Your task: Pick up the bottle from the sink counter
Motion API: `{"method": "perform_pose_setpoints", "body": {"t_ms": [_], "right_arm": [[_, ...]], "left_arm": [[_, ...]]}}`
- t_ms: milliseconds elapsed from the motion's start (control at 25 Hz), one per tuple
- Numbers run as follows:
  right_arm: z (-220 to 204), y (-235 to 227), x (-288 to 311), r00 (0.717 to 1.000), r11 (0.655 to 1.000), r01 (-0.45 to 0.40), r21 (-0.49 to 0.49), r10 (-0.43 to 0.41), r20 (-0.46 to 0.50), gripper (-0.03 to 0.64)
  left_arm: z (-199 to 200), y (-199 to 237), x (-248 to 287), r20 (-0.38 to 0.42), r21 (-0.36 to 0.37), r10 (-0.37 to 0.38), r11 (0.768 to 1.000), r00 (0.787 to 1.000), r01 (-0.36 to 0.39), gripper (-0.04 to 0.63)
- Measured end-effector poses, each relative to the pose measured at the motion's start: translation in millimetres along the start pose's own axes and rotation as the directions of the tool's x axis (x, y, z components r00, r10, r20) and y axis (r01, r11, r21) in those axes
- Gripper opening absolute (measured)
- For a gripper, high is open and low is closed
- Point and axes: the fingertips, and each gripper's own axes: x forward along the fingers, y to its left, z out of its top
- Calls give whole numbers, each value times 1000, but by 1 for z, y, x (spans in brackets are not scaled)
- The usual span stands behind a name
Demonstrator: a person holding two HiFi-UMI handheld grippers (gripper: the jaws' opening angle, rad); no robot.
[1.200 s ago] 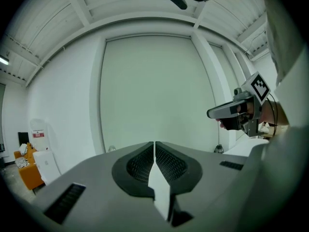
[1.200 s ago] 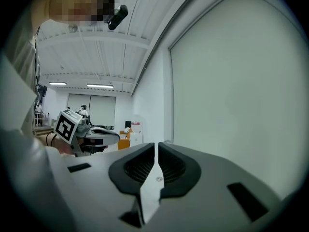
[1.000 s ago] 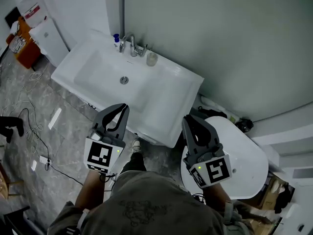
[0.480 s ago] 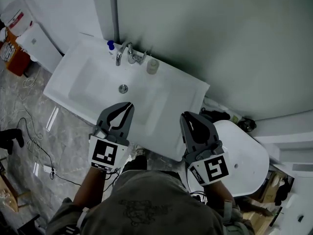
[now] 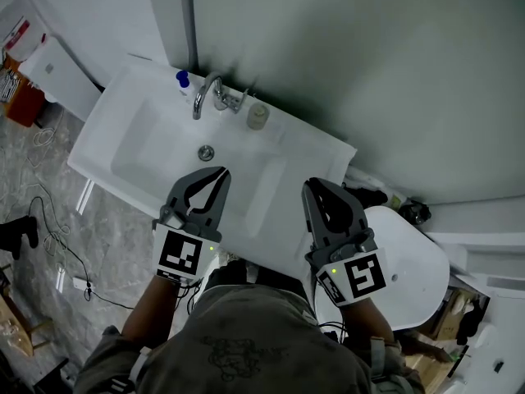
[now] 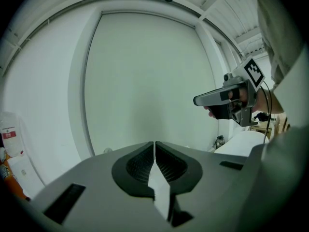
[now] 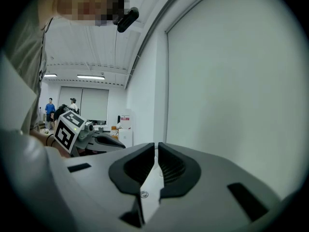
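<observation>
A small bottle with a blue cap point(image 5: 182, 79) stands at the back of the white sink counter point(image 5: 308, 150), just left of the chrome faucet point(image 5: 210, 95). A pale beige container point(image 5: 258, 115) stands to the right of the faucet. My left gripper point(image 5: 221, 173) hovers shut over the basin's near side, well short of the bottle. My right gripper point(image 5: 310, 185) is shut too, over the counter's right front corner. Both hold nothing. The gripper views show only shut jaws, left gripper point(image 6: 154, 143) and right gripper point(image 7: 156, 145), pointed at a plain wall.
A white toilet point(image 5: 414, 261) stands to the right of the counter. A white cabinet point(image 5: 51, 76) with red items beside it is at the far left. Cables point(image 5: 57, 236) lie on the grey marbled floor. The basin drain point(image 5: 206, 152) is ahead of the left gripper.
Both grippers have come forward, from in front of the counter to over its near edge. The sink and bottle now sit closer in the head view. Both jaws stayed shut.
</observation>
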Motion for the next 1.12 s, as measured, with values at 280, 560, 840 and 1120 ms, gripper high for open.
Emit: {"method": "perform_pose_setpoints", "body": {"t_ms": [280,560,840,1120], "right_arm": [[4,-24,13,999,999,-23,24,22,40,41],[-3,-47,27,998,997,-49,53,47,32,41],[-3,-69,54,996,996,-82,27,81,30,41],[-10,-84,94,992,992,-129,2,128,14,41]], "left_arm": [[7,5,15,8,33,44,998,999,-44,25],[15,9,35,15,16,102,995,995,-102,25],[33,15,76,88,-4,118,993,989,-118,29],[34,28,117,123,60,129,989,984,-137,186]]}}
